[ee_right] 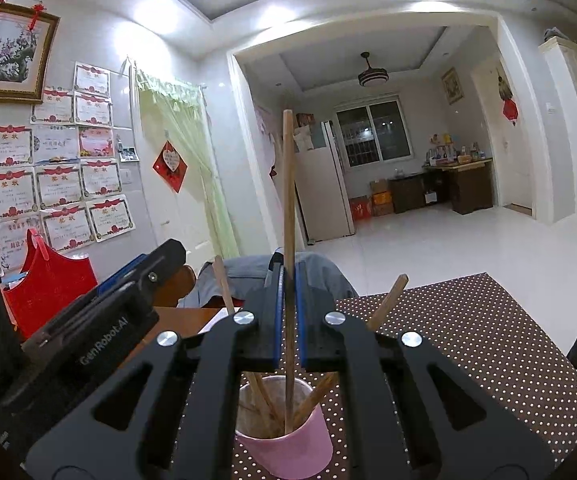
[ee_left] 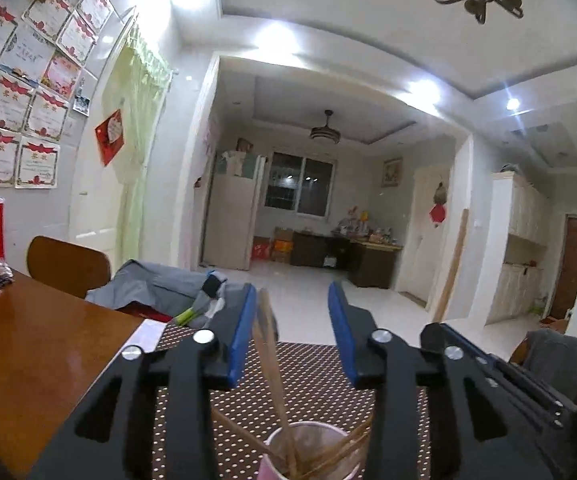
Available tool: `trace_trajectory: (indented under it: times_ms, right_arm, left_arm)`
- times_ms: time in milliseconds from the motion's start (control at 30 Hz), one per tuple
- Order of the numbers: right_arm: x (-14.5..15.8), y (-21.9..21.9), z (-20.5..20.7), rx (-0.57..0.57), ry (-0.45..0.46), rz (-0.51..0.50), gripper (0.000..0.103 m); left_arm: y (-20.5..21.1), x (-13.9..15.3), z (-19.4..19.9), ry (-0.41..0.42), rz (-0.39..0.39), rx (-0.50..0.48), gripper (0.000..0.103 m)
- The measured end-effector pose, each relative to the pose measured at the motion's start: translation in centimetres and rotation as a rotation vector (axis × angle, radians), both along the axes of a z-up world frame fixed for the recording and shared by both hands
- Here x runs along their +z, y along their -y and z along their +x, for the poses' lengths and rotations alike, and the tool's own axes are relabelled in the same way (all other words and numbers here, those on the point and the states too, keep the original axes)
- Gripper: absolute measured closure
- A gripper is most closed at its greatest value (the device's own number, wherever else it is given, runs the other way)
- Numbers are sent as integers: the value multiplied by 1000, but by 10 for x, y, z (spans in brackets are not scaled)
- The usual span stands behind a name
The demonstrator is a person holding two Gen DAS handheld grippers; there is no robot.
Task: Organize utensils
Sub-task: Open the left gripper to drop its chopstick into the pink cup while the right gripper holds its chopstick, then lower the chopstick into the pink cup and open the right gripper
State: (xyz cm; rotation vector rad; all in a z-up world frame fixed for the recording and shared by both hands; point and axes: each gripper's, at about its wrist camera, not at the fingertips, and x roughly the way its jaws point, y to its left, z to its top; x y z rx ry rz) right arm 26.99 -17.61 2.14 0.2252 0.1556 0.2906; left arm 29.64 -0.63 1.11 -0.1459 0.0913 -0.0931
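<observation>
pink cup [ee_right: 284, 440] | wooden chopsticks [ee_right: 288, 240] upright | right gripper [ee_right: 288, 280] clamped

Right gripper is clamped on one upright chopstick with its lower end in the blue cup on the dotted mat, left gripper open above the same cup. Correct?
Not quite: the cup is pink, not blue, as the right wrist view shows. The rest holds: the right gripper is clamped on one upright chopstick whose lower end is in that cup on the dotted mat, and the left gripper is open above it.

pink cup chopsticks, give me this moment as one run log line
left gripper: open, chopstick between jaws, unpressed | right gripper: shut on upright chopstick, tip in pink cup | cup on dotted mat
</observation>
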Motion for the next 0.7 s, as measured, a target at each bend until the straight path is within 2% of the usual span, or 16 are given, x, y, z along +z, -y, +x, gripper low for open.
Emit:
trace_trajectory:
  times_ms: [133,633,700]
  right_arm:
    - [0,-2,1,5,-6,-3,97]
    - [-3,-3,5,-5,-35,4,96]
    - [-3,-2,5,-5,-41,7,92]
  left_arm:
    - [-1,2,1,-20,11,22,53]
    - [0,4,-1,-22,36,41,52]
    - [0,5,-2,-20,36,43,52]
